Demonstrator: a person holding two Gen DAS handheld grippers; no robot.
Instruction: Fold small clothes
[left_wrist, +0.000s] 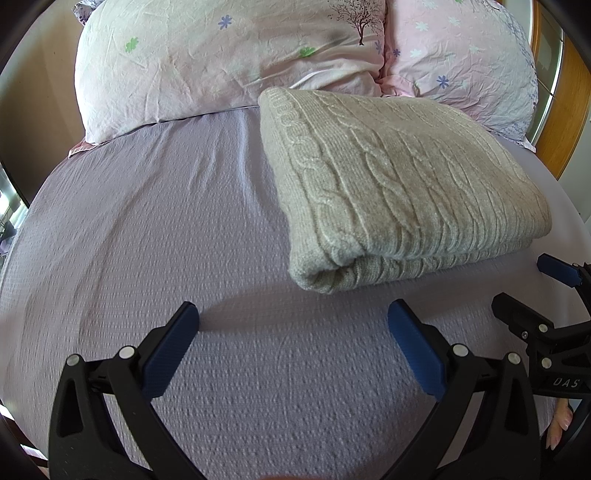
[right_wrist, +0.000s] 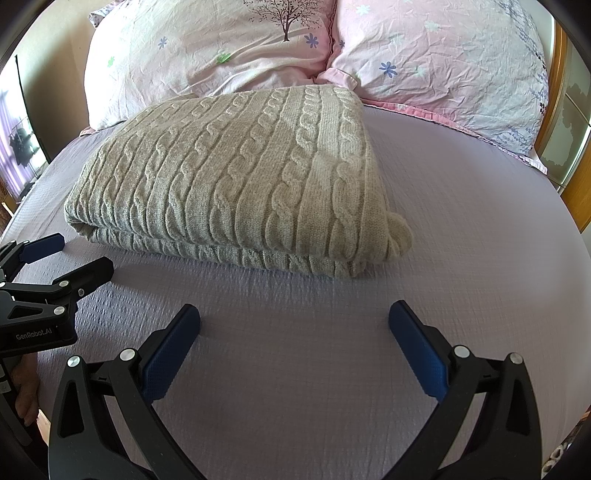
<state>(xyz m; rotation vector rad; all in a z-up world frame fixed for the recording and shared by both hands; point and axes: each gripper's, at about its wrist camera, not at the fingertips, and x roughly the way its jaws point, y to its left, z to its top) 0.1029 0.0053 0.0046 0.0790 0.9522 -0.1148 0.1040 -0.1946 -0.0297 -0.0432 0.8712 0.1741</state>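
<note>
Left tool (left_wrist: 293, 314) is spread wide w/ nothing between its blue pads, hovering over the bed sheet (left_wrist: 147, 240); right tool (right_wrist: 294, 314) likewise spread and empty, each visible at the edge of the other's view. Both sit near the front of the bed, apart from the garment. The sheet is pale lilac w/ a fine woven texture, mostly smooth, a few shallow creases on the left side. Just beyond the tools lies the folded sweater (right_wrist: 236, 177), beige cable-knit, stacked in layers flat on the sheet, rolled fold edge facing the tools, roughly mid-bed. Its far edge reaches the pillows. Behind it, two pink pillows w/ flower and tree prints: left pillow (right_wrist: 192, 48) and right pillow (right_wrist: 443, 62), pressed together at the head. Further back, a wooden headboard (right_wrist: 554, 110) on the right and a beige wall (left_wrist: 40, 96) on the left.
</note>
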